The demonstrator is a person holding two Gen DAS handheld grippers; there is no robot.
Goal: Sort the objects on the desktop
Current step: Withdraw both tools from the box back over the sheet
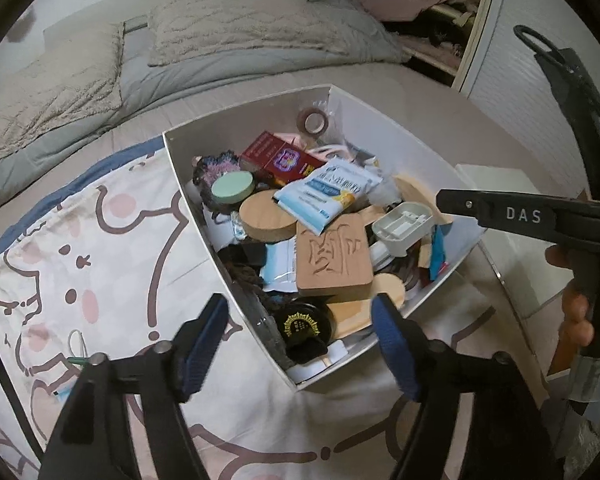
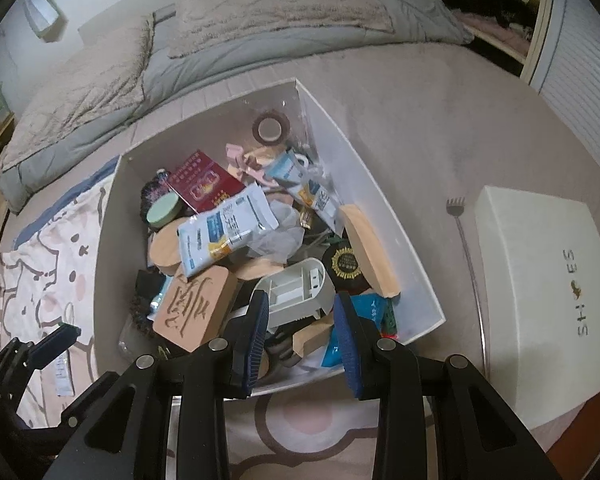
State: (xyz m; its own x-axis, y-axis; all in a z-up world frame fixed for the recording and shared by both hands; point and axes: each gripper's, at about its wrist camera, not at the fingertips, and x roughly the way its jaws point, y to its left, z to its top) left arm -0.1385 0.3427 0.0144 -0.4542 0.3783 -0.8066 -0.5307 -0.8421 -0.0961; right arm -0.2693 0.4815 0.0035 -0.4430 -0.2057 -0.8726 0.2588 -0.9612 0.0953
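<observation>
In the smooth white bin [image 1: 192, 196] you saw matt carved wood block [image 1: 334, 254], glossy plastic sachet [image 1: 328, 194] and shiny red cardboard box [image 1: 280, 158]; beside it, soft printed cloth [image 1: 80, 248].

My left tongs [image 1: 298, 344] stand wide open over the near corner of the white box [image 1: 188, 184], nothing between the blue pads [image 1: 204, 344]. Inside the box lie a carved wooden block [image 1: 334, 256], a red carton [image 1: 280, 158], a blue-and-white packet [image 1: 332, 192], a green round tin [image 1: 233, 188] and a tape roll [image 1: 313, 121]. My right tongs [image 1: 500, 212] reach in from the right, just beside a white plastic holder [image 1: 404, 228].
</observation>
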